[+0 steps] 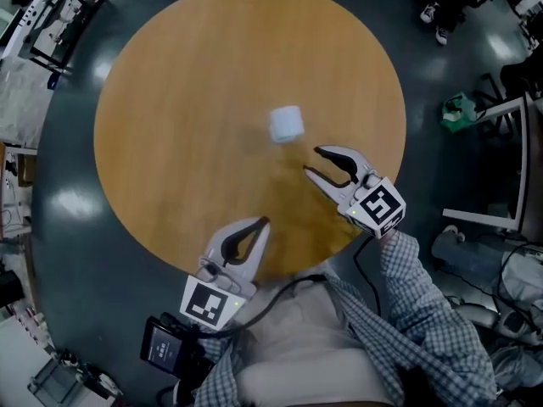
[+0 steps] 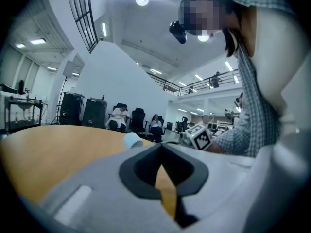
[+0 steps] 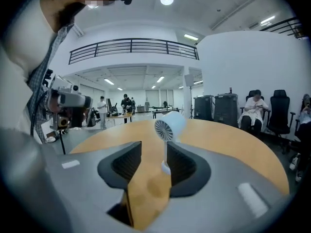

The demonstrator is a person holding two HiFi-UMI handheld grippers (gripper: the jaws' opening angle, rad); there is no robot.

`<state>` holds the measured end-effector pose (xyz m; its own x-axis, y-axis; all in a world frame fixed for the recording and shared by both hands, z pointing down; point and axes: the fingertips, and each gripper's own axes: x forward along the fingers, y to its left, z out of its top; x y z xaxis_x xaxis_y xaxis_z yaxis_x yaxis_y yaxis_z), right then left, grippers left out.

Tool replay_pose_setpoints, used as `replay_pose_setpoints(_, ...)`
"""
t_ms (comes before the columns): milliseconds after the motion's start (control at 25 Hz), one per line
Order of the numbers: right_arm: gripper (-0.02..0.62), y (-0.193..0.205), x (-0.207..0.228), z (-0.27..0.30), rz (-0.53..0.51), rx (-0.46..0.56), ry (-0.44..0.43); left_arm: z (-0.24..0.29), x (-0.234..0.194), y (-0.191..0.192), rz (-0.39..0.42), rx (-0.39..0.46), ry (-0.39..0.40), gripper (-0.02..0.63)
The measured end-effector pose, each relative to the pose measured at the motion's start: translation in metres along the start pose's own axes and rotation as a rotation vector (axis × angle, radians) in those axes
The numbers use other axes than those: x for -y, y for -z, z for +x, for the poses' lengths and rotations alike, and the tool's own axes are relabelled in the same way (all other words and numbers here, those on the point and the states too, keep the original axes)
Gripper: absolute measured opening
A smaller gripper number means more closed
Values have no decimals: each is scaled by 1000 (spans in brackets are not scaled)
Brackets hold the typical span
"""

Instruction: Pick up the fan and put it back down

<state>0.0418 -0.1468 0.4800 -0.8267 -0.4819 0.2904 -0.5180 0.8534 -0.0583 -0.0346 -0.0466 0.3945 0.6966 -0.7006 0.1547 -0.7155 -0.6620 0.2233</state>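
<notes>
**Head view: fan alone on round counter, both grippers at near edge**

Surface: round wood-grain counter [image 1: 170, 100], bare apart from the fan [image 1: 287, 124]. It stands on a dark glossy floor [image 1: 76, 202] that reflects the ceiling lights.

Fan: small, white, a little right of the counter's middle and well in from every edge. In the right gripper view its round grille faces the camera [image 3: 168, 126].

Right gripper [image 1: 310, 160]: over the counter near its near-right edge, pointing at the fan. Jaws stand clearly apart with only bare wood between them. The fan is just beyond the tips and not touched.

Left gripper [image 1: 264, 222]: over the near edge, well apart from the fan. Jaws closed tip to tip, holding nothing. In the left gripper view the fan [image 2: 132, 140] shows small beyond the tips.

Person: checked sleeve [image 1: 424, 295] runs back from the right gripper.

Room: large white hall, high ceiling with round and strip lights. A balcony railing [image 3: 131, 45] crosses the far wall. Seated people [image 3: 255, 108] in dark chairs are beyond the counter's far edge, beside tall black cases [image 2: 82, 110]. Racks and cabling clutter the floor around the counter.
</notes>
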Motion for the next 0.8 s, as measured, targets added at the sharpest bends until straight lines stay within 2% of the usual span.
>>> replay_pose_setpoints(80, 182, 9, 7, 15, -4, -25, -12, 2, -4, 2, -10, 3, -28, 0)
replay_pose_setpoints(360, 218, 26, 26, 71, -23, -82, -25, -2, -21, 15, -51, -14, -104, 0)
replay_pose_setpoints(800, 241, 9, 21, 117, -102, -11, -116, -11, -37, 24, -60, -1, -211, 0)
